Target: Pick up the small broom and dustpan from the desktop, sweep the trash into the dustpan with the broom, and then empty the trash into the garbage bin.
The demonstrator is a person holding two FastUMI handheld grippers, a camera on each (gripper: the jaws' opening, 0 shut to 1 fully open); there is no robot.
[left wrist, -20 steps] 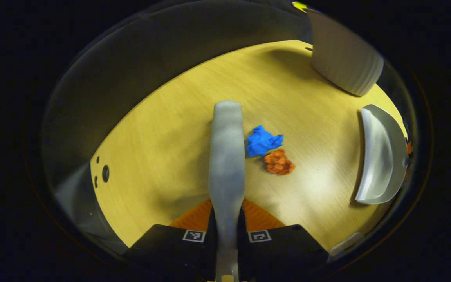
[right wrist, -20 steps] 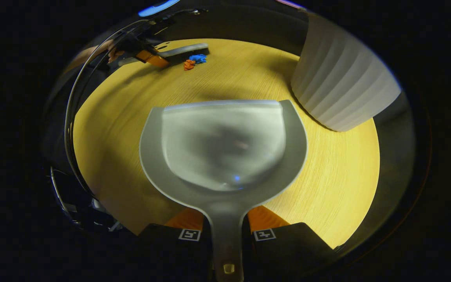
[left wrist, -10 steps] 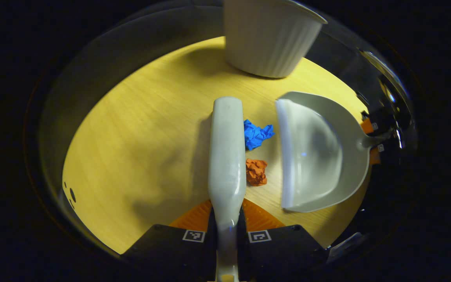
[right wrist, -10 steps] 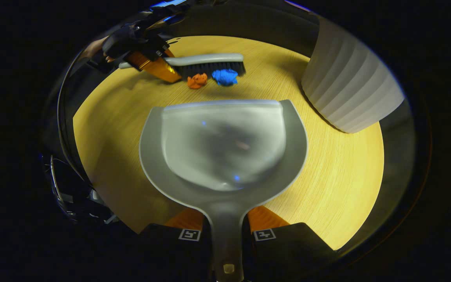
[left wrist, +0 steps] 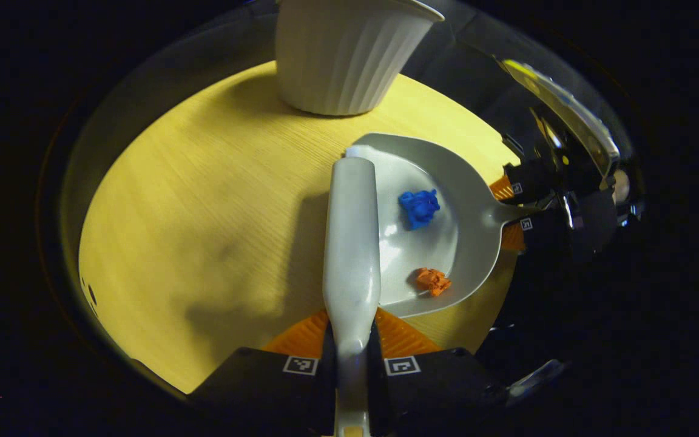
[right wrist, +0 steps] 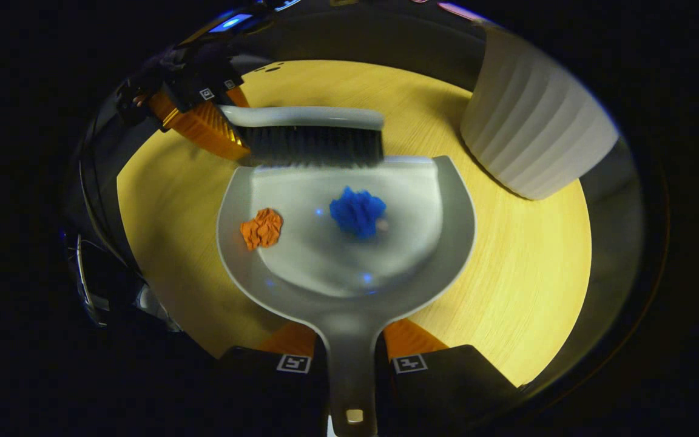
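My left gripper [left wrist: 352,331] is shut on the grey handle of the small broom [left wrist: 352,243], whose black bristles [right wrist: 316,145] rest at the front lip of the dustpan. The grey dustpan [right wrist: 349,273] lies flat on the wooden desktop [left wrist: 204,212], its handle pinched by my right gripper [right wrist: 349,349]. Inside the pan sit a crumpled blue paper ball [right wrist: 357,210] and an orange one [right wrist: 261,228]; the left gripper view shows the blue ball [left wrist: 419,207] and the orange ball [left wrist: 433,280] in the dustpan [left wrist: 471,200] too. The right gripper [left wrist: 510,206] appears there at the right, and the left gripper [right wrist: 198,118] at upper left of the right gripper view.
A white ribbed garbage bin [left wrist: 343,54] stands on the desktop just beyond the dustpan, at the upper right [right wrist: 534,127] in the right gripper view. The round desktop's edge drops into darkness all around.
The broom and dustpan came together; the broom pushed both paper balls off the desktop into the pan, and its bristles now sit at the pan's lip.
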